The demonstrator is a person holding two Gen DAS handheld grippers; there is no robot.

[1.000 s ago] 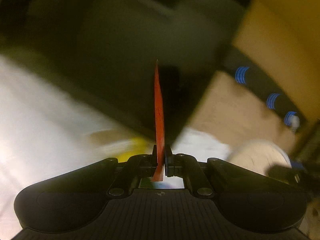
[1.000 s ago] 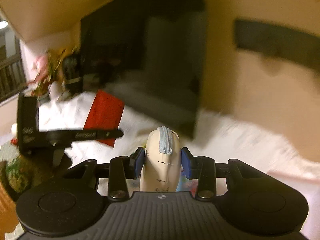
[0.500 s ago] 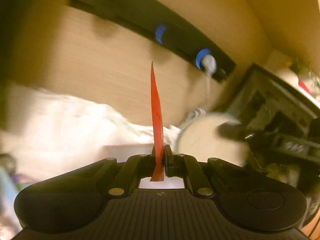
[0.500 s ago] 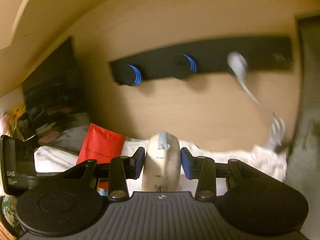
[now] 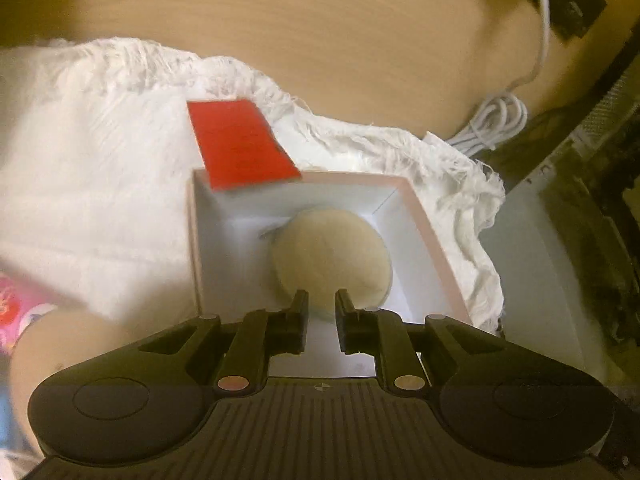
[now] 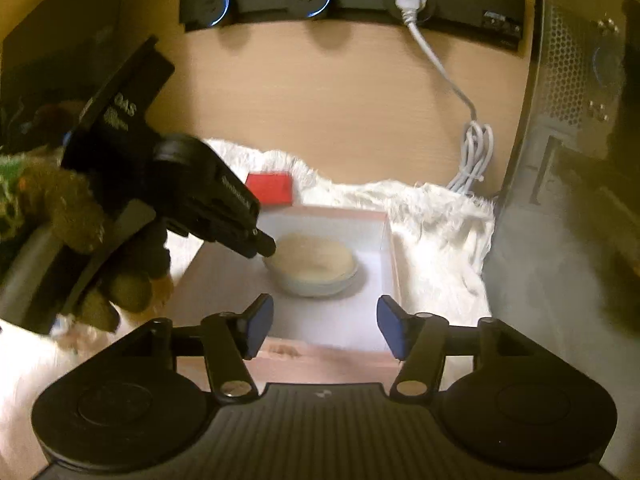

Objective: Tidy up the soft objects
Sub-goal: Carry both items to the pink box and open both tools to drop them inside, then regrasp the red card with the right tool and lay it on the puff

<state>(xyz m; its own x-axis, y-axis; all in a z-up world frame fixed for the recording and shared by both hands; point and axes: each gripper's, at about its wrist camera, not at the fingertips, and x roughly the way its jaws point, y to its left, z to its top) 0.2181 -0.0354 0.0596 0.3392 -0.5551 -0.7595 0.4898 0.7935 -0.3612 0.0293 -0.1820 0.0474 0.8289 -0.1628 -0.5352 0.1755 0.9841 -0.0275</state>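
Note:
A round cream pouch (image 5: 332, 256) lies inside a white box with a pink rim (image 5: 432, 240). A flat red packet (image 5: 240, 144) rests over the box's far left corner, partly on the white cloth. My left gripper (image 5: 322, 300) hangs over the box's near edge; its jaws are opening a little, with nothing between them. In the right wrist view the left gripper (image 6: 264, 246), held by a gloved hand, points at the pouch (image 6: 316, 264). My right gripper (image 6: 324, 320) is opening wide above the box (image 6: 390, 248), with nothing between its blue pads. The red packet (image 6: 270, 188) shows behind the box.
A fringed white cloth (image 5: 100, 160) covers the surface under the box. A black power strip (image 6: 352, 0) with a white plug and coiled cable (image 6: 472, 148) runs along the wooden back wall. A grey perforated computer case (image 6: 580, 120) stands close on the right. A pink patterned item (image 5: 16, 312) lies at the near left.
Both grippers swung down over the box. The left one let go of the red packet, which now lies at the box corner. The right one released the cream pouch into the box.

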